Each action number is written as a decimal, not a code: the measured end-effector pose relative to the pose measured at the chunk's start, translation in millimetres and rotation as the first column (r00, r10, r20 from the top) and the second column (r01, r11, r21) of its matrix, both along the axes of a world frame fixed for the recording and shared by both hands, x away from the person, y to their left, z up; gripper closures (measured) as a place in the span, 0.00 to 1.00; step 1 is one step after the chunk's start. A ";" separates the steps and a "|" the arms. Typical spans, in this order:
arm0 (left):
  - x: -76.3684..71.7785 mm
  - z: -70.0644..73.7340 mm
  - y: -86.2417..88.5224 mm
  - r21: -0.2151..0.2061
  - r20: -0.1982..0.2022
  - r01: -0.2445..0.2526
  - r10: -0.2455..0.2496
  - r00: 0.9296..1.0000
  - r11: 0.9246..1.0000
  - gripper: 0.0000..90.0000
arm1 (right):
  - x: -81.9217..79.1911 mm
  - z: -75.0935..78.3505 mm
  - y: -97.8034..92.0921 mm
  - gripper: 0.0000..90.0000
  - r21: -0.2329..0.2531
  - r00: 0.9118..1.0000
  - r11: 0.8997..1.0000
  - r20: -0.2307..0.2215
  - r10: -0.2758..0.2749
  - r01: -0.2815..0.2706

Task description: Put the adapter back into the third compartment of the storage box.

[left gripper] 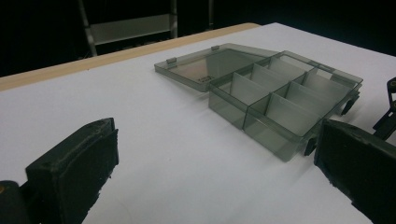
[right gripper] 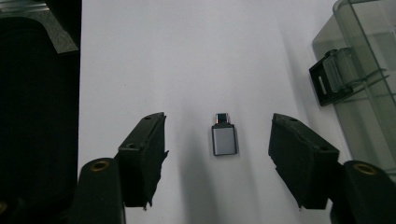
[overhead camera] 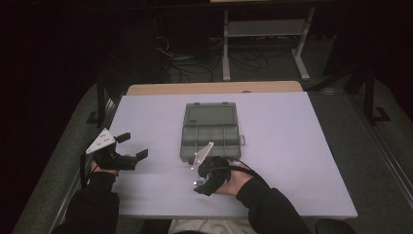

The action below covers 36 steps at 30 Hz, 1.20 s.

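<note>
A smoky clear compartment box (overhead camera: 210, 130) lies open near the middle of the white table (overhead camera: 292, 146), its lid (overhead camera: 210, 114) folded flat on the far side and its divided tray toward the person. In the left gripper view the tray (left gripper: 285, 100) shows 2 rows of compartments, and every one that can be seen looks bare.

The left gripper (overhead camera: 132, 146) is held low over the table's left part, well apart from the box, with its jaws spread wide and nothing between them.

The right gripper (overhead camera: 200, 185) sits just in front of the box's near edge. In the right gripper view its jaws stand wide on either side of a small silver adapter (right gripper: 224, 138), probably a USB type, lying flat on the table; neither jaw touches it. A black latch (right gripper: 329, 80) on the box's near wall shows at the upper right.
</note>
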<state>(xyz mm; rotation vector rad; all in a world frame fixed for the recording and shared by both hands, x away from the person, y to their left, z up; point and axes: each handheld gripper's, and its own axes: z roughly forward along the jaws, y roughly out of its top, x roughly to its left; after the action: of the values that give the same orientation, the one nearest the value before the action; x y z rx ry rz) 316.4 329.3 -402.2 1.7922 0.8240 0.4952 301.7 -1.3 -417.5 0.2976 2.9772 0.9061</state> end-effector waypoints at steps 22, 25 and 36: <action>-0.2 0.1 0.0 -0.002 0.000 0.000 0.000 1.000 1.000 0.00 | 1.2 -8.3 10.8 0.70 -0.054 1.000 0.999 0.013 0.004 -0.003; -0.1 0.0 0.0 -0.001 0.000 0.001 -0.001 1.000 1.000 0.00 | 2.5 -9.4 10.8 0.72 -0.057 1.000 0.998 0.018 0.000 0.001; -0.1 0.0 0.0 -0.001 -0.001 0.001 -0.001 1.000 1.000 0.00 | 3.7 -12.9 12.3 0.78 -0.069 1.000 0.998 0.017 -0.007 0.009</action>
<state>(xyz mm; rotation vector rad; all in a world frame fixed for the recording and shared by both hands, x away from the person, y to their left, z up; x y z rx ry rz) 316.2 329.3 -402.2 1.7922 0.8238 0.4935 305.4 11.0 -430.4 0.2984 2.9816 0.7990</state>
